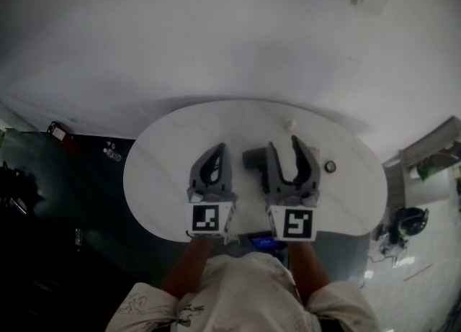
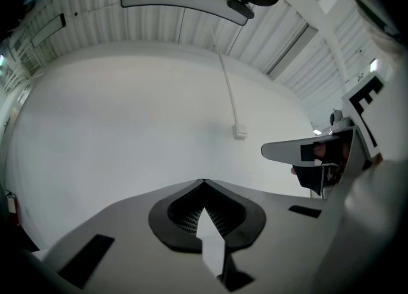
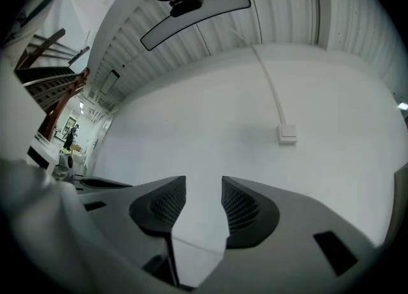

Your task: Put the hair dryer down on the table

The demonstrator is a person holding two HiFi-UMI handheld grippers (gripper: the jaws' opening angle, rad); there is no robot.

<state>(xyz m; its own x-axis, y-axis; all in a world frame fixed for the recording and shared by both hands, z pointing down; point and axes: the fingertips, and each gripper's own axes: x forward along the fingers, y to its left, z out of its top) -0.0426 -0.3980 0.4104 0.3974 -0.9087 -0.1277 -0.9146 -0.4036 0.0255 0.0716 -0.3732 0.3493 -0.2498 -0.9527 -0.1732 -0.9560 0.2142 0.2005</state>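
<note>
Fingers (image 3: 245, 208) on the right gripper (image 1: 284, 145) stand apart, empty; those of the left gripper (image 1: 219, 149) are closed on nothing. What looks like the hair dryer (image 1: 253, 158) lies on the table (image 1: 158, 179), half hidden behind the right gripper. Best draw back without nudging it.

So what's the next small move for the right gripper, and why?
Probably just draw the right gripper back from the white oval table and stop. Its fingers stand apart with only the white wall between them, and the dark grey hair dryer seems to lie on the table beside it, partly hidden. Nothing looks left to set down.
</note>
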